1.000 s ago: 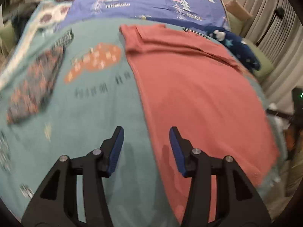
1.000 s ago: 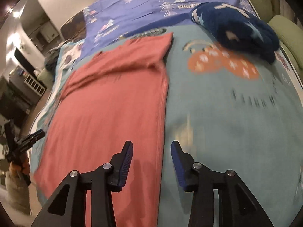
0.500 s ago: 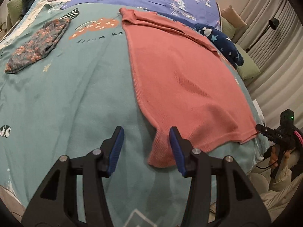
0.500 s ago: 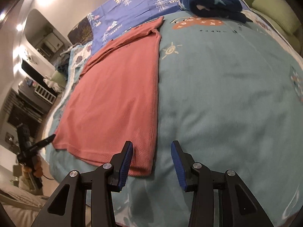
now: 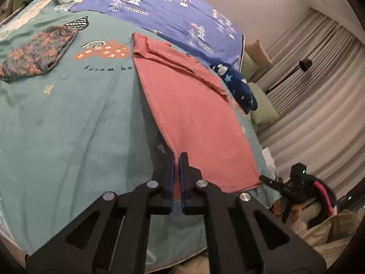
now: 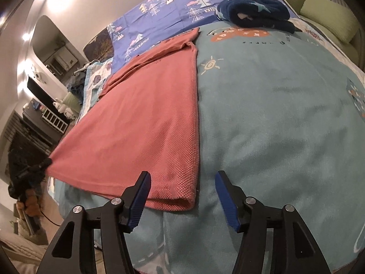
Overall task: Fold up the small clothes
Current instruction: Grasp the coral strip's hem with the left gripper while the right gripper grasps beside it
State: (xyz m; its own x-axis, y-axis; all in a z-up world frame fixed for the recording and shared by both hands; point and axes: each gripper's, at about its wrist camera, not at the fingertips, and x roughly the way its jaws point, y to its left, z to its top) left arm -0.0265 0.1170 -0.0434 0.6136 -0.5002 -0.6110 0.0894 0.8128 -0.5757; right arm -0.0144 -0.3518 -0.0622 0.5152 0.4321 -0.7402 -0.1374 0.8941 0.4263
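A salmon-pink garment lies folded lengthwise on the teal blanket; it also shows in the right wrist view. My left gripper is shut on the garment's near left corner, with pink cloth between the blue pads. My right gripper is open, its fingers straddling the garment's near right corner, just above it. The other gripper shows small at the garment's far corner in each view.
A folded patterned grey-orange garment lies at the left on the blanket. A navy star-print bundle sits near the pillows. A purple tree-print sheet covers the bed's head. Green pillows and curtains flank the bed.
Both grippers dropped to the garment's near hem. The left gripper closed on its corner. The right gripper stayed open and came closer over the other corner.
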